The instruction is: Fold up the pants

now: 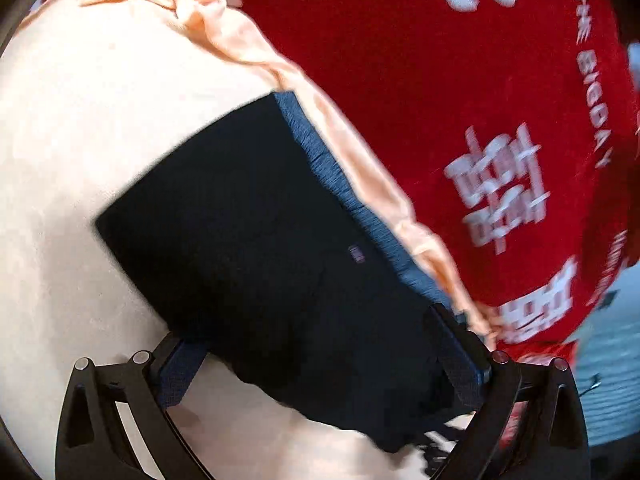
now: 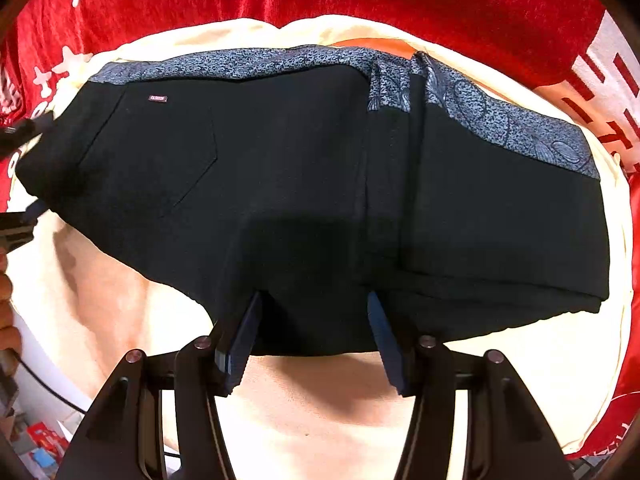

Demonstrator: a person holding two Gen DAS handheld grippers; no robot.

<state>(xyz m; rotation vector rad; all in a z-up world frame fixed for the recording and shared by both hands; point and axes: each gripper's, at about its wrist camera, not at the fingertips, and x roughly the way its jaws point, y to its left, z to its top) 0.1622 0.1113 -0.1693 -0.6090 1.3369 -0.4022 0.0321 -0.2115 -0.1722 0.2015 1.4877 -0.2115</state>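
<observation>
Between the right gripper [image 2: 314, 344] fingers sits the near edge of the black pants [image 2: 280, 184], jaws parted, pads not pressing. Left gripper [image 1: 328, 376] jaws spread wide, straddling the pants' corner, released.

It looks like a home, or an informal room set up for recording. A red velvety cloth [image 2: 440, 4] printed with large white characters covers the surface, with a cream sheet [image 2: 320, 420] spread over it. At the near left edge of the right wrist view, a cable [image 2: 48, 388] and small colourful boxes [image 2: 40, 444] lie in clutter.
</observation>
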